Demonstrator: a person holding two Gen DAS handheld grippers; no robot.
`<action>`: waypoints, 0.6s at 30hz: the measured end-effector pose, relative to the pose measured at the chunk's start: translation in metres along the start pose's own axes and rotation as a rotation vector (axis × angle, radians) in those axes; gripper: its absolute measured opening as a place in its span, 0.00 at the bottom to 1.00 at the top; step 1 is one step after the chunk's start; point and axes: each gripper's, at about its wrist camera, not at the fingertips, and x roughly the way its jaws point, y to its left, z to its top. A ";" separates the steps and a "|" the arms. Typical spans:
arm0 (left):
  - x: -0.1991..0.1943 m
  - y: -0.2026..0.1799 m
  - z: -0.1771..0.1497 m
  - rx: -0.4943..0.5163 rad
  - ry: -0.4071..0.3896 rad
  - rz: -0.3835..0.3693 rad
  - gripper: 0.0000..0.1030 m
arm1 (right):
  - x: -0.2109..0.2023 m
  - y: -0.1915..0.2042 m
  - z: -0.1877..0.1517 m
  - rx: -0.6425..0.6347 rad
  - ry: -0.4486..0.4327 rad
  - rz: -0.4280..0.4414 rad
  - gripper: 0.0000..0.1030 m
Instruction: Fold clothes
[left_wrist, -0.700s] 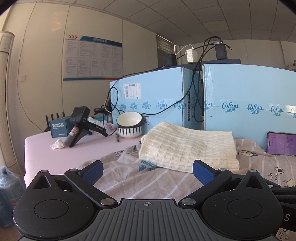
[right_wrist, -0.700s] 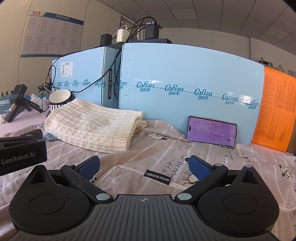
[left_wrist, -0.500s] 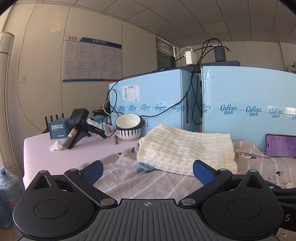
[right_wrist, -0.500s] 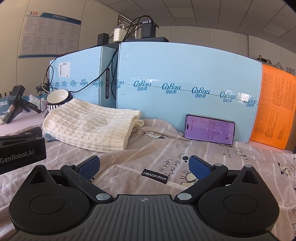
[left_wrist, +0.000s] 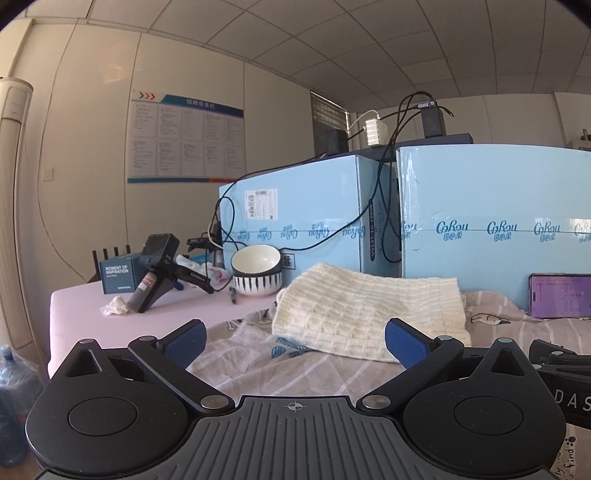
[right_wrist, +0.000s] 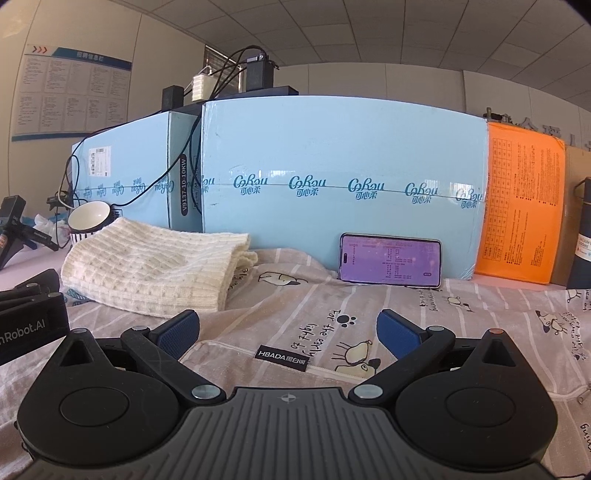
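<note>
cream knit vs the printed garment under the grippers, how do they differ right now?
The cream knit is folded into a thick stack; the printed garment lies spread out and wrinkled. The knit is plain and ribbed; the garment is thin, striped, with cartoon prints and a black label. The knit sits back by the blue boxes; the garment lies nearer, below both grippers. Neither is gripped.

Cream knit sweater (left_wrist: 365, 314) folded flat, on rumpled cartoon-print garment (right_wrist: 332, 314) spread beneath

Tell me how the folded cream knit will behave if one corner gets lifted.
The cream knit looks thick and soft, so it would probably droop. Its stacked layers seem loose, so the fold may open. On the printed cloth it likely drags rather than slides.
</note>
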 end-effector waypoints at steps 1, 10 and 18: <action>-0.001 -0.001 0.000 0.002 -0.009 0.000 1.00 | -0.002 0.000 0.000 0.000 -0.013 -0.006 1.00; 0.000 0.005 -0.002 -0.034 -0.013 0.005 1.00 | -0.009 -0.001 -0.001 0.001 -0.051 -0.042 1.00; 0.002 0.010 -0.005 -0.065 0.002 0.007 1.00 | -0.009 0.001 -0.002 -0.004 -0.044 -0.044 1.00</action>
